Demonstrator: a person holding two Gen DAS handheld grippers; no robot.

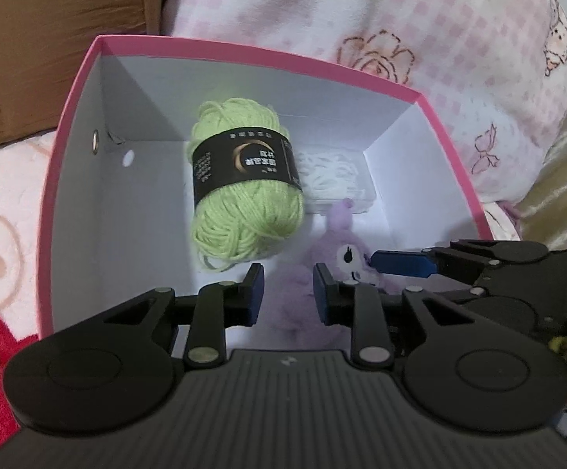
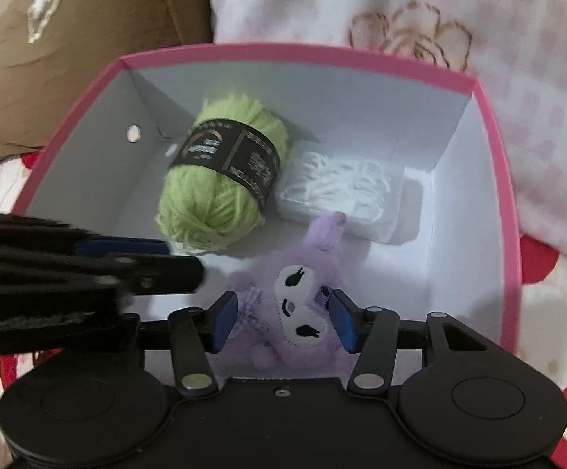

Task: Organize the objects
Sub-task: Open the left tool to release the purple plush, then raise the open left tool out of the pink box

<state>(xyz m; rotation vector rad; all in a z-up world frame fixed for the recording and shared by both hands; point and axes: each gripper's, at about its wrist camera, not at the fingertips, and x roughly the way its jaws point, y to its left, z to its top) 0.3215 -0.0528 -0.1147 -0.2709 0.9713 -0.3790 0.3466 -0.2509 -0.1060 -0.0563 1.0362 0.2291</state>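
Yarn (image 1: 240, 183), green with a black paper band, lies in the pink box (image 1: 268, 49) near its far wall. Just beside the yarn, toward the far right corner, sits a clear packet of white string (image 2: 342, 195). In front of both, on the white floor of the box, lies a purple plush toy (image 2: 303, 308) with a white face.

From the right wrist view, the right gripper (image 2: 283, 320) straddles the toy: its blue pads stand on either side of the head, and I cannot tell for sure whether they touch the fur, but they do not look pressed in, so I judge the toy released rather than gripped. The left gripper (image 1: 288, 297) hovers over the near part of the box, its jaws drawn in as far as they go with nothing between them, though a gap shows between the pads.

Judging by how things lie, three things are already inside the box and the toy looks set down. Nothing to be packed shows on the bedding (image 1: 440, 31) around the box, so little of the task seems left, though the views cover only this patch.
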